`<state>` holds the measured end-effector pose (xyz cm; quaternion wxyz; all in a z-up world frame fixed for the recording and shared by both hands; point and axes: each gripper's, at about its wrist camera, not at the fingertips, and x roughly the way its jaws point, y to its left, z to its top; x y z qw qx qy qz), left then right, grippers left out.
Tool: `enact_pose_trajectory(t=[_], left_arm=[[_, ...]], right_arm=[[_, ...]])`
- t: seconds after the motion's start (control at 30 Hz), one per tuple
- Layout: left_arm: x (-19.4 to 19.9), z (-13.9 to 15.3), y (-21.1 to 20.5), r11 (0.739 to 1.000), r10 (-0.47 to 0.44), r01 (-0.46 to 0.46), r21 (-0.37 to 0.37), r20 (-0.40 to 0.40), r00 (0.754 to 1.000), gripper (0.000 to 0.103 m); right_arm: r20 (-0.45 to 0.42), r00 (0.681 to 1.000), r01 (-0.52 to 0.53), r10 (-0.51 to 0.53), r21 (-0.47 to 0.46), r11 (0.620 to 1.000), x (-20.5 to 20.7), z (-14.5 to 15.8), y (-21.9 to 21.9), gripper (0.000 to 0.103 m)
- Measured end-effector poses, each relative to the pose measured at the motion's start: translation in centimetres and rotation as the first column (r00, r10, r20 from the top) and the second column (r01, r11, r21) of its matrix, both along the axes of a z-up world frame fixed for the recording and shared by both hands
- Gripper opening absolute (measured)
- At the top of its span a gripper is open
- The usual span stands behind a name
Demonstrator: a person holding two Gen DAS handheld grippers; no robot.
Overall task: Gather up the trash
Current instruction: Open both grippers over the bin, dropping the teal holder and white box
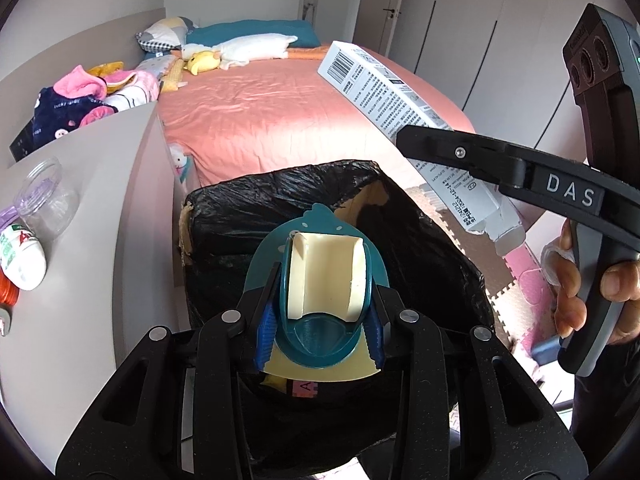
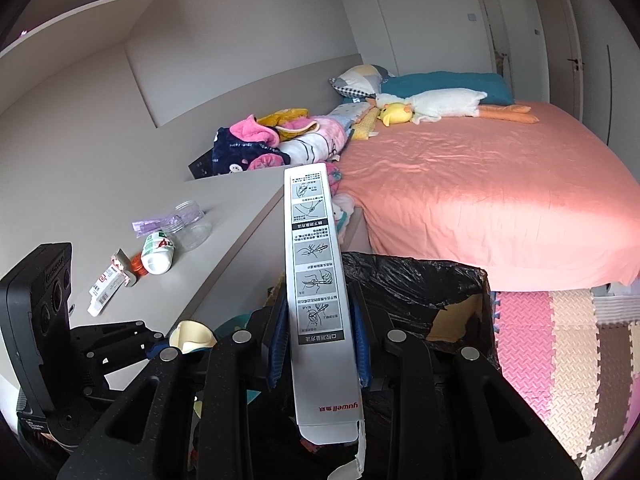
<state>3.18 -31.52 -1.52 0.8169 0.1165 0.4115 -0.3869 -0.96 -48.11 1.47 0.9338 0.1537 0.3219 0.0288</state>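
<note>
While both hover over the lined bin [image 1: 420, 240] | left gripper [image 1: 320, 320] clamps teal holder [image 1: 320, 280] between fingers | right gripper [image 2: 318, 344] pinches white carton [image 2: 316, 280], projecting past fingertips

I count two grippers: my left gripper [image 1: 320, 320] and my right gripper [image 2: 318, 344]. One bin [image 1: 280, 196]. One long white box [image 2: 316, 280], one teal holder [image 1: 324, 280]. Desk [image 2: 232, 216]: one clear jar [image 2: 192, 226], one white bottle [image 2: 158, 254], one small carton [image 2: 106, 288]. Two plush toys: duck [image 2: 394, 114], goose [image 2: 444, 104].
</note>
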Motion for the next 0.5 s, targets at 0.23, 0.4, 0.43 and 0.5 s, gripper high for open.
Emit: enact_pose_trajectory(t=[0.23, 0.4, 0.43, 0.5], left_arm=[[-0.2, 0.5, 0.9, 0.999, 0.046, -0.046, 0.0, 0.074, 0.996, 0.097], [0.0, 1.0, 1.5, 0.998, 0.05, -0.047, -0.04, 0.059, 0.997, 0.097], [-0.1, 1.1, 1.5, 0.998, 0.048, -0.046, -0.039, 0.061, 0.997, 0.097], [-0.2, 1.1, 1.5, 0.998, 0.048, -0.045, -0.036, 0.068, 0.997, 0.097]], right_arm=[[0.044, 0.993, 0.113, -0.111, -0.033, 0.993, -0.4, 0.9, -0.7, 0.087], [0.043, 0.993, 0.112, -0.111, -0.022, 0.993, -0.3, 0.8, -0.8, 0.088], [0.042, 0.993, 0.111, -0.11, -0.021, 0.994, -0.3, 0.8, -0.8, 0.088], [0.043, 0.993, 0.11, -0.109, -0.02, 0.994, -0.3, 0.8, -0.8, 0.088]])
